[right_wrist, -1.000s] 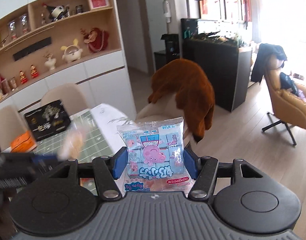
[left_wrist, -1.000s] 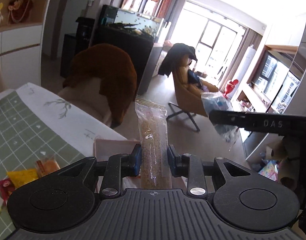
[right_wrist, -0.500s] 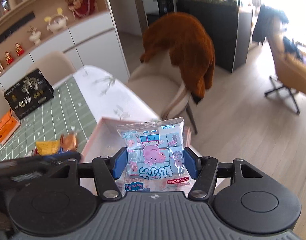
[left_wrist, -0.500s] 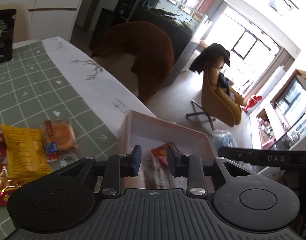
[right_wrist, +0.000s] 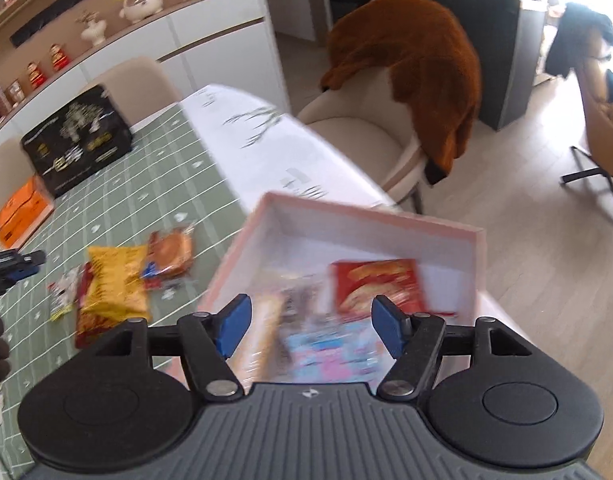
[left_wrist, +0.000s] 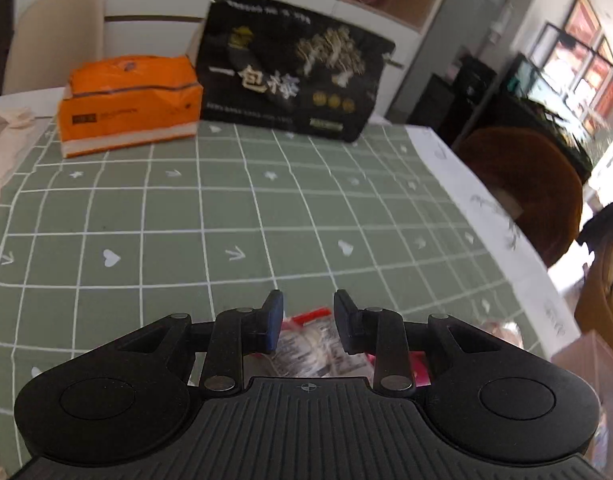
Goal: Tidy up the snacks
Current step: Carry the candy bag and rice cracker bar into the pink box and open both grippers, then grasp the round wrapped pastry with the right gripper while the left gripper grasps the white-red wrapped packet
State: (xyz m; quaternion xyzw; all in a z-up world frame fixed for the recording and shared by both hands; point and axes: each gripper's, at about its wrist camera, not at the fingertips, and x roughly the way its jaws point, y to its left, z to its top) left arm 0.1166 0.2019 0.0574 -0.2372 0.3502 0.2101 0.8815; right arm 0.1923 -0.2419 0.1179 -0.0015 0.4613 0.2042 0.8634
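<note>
Down in the pink box (right_wrist: 386, 222), at the table's near corner, lie a red snack pack (right_wrist: 376, 286), a long clear packet (right_wrist: 266, 328) and a blue-and-pink sweets bag (right_wrist: 330, 354); the last is blurred and cut off by the gripper body. The right gripper (right_wrist: 308, 326) hovers over the box; its jaws have just been opening, stand wide and clear of the bag below, and grip nothing.

Only the right wrist view shows the box interior and the loose snacks left of it on the green checked tablecloth (right_wrist: 118, 208): a yellow bag (right_wrist: 114, 284), an orange bun pack (right_wrist: 170, 252) and a small white packet (right_wrist: 62, 296).

The left wrist view shows only a corner of the box at its right edge. The left gripper (left_wrist: 308, 318) points down at the cloth with a narrow gap between its pads, which hold nothing. Below them lies a clear packet with red trim (left_wrist: 312, 340), possibly one of the loose snacks; blur and the gripper body hide most of it.

Farther off stand an orange tissue pack (left_wrist: 128, 104) and a black bag (left_wrist: 290, 68).
</note>
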